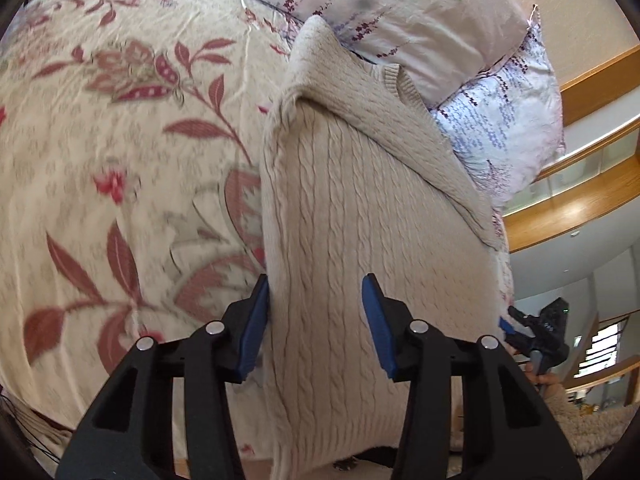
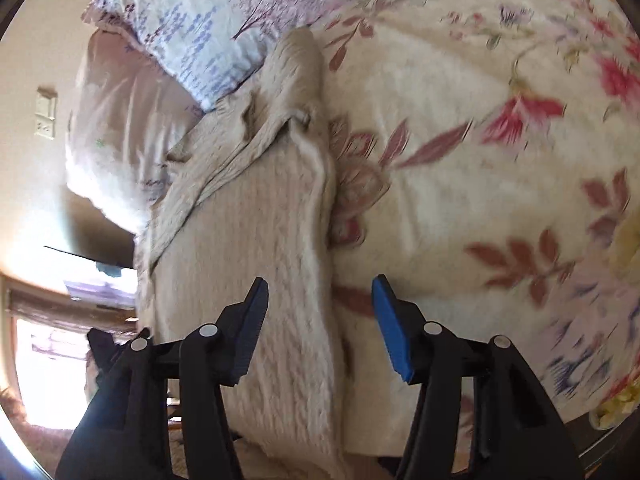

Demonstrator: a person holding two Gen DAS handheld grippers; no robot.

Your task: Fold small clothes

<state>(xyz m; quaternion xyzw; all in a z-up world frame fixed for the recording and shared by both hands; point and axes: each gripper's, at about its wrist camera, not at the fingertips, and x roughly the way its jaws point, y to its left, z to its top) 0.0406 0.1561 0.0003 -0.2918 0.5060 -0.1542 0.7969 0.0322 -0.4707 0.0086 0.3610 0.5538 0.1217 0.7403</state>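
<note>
On the flowery bedspread (image 1: 100,152) lies our folded cream sweater (image 1: 340,220). We hold our left gripper (image 1: 316,328) and right gripper (image 2: 320,328) over it, fingers apart, gripping nothing.

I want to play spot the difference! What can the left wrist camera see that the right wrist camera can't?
Only the left wrist view shows wooden railings and the right gripper, blue pads included. Only the right wrist view shows a wall switch plate and a bright window. Both show the beige cable-knit sweater on the flowered bedspread beside lavender-print pillows, with the jaws apart.
</note>
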